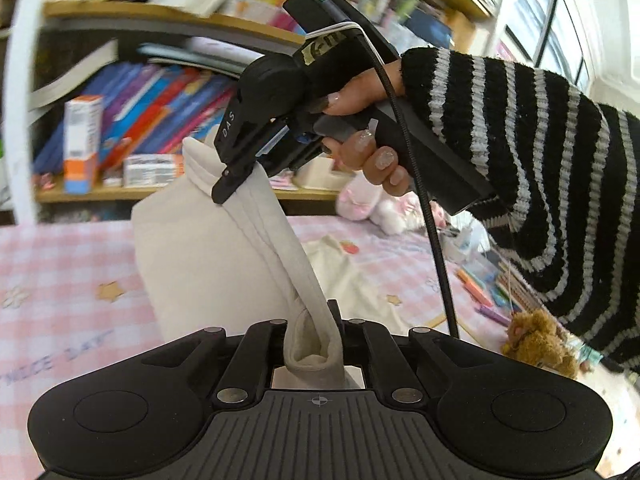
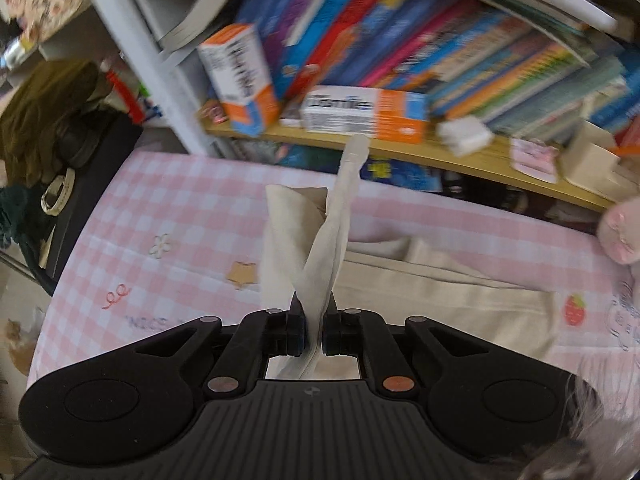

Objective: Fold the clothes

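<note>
A cream garment point(image 1: 208, 256) hangs lifted above the pink checked sheet point(image 1: 60, 276). My left gripper point(image 1: 314, 344) is shut on one corner of its thick hem. In the left wrist view the right gripper point(image 1: 232, 184), held by a hand in a black striped sleeve point(image 1: 520, 152), pinches another part of the same edge higher up. In the right wrist view my right gripper point(image 2: 314, 332) is shut on a twisted strip of the cream garment point(image 2: 320, 248). The rest of the cloth lies spread on the sheet point(image 2: 160, 200) to the right.
A bookshelf point(image 2: 400, 60) packed with books and boxes stands right behind the bed. A pink plush toy point(image 1: 372, 204) and a brown plush toy point(image 1: 536, 340) lie at the right. A black bag point(image 2: 88, 184) sits off the bed's left end.
</note>
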